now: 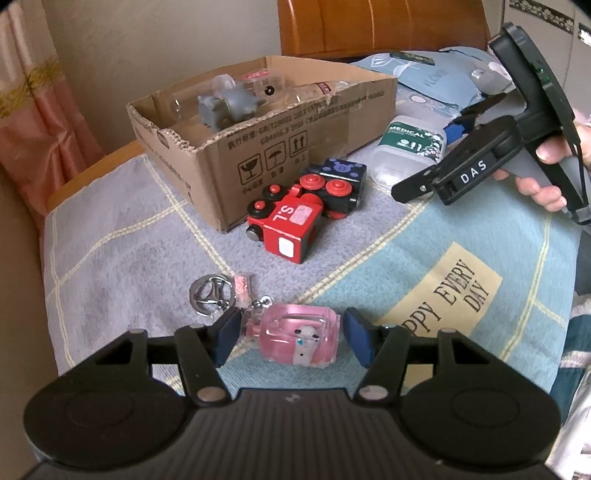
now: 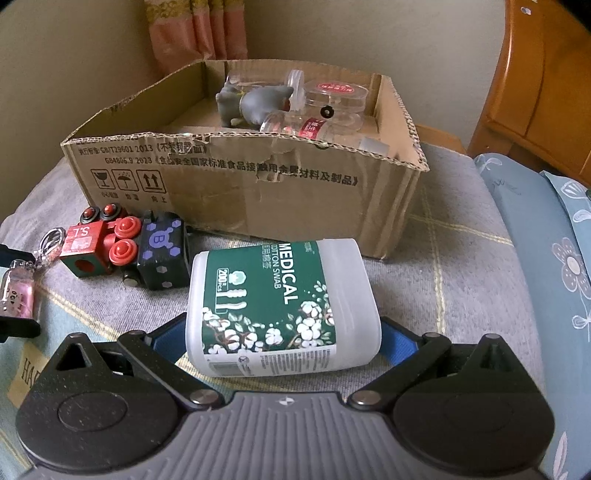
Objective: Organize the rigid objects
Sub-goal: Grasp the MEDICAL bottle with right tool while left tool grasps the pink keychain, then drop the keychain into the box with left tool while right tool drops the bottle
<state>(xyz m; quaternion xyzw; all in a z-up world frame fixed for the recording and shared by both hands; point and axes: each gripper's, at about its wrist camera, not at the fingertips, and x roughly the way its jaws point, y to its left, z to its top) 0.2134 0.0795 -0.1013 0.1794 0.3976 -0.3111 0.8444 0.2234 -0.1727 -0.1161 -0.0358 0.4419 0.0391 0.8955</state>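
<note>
A small pink glass bottle charm with a key ring lies on the checked bedspread, lengthwise between my left gripper's blue pads. My left gripper is open, each pad a sliver away from one end of the bottle. A white cotton swab box with a green MEDICAL label lies on its side, and my right gripper is shut on it, its pads against both long sides. In the left wrist view the right gripper's fingers straddle that box, with a hand on the handle.
An open cardboard box stands behind, holding a grey toy figure and clear jars. A red and black toy train lies in front of the box wall. A blue pillow and a wooden headboard are on the right.
</note>
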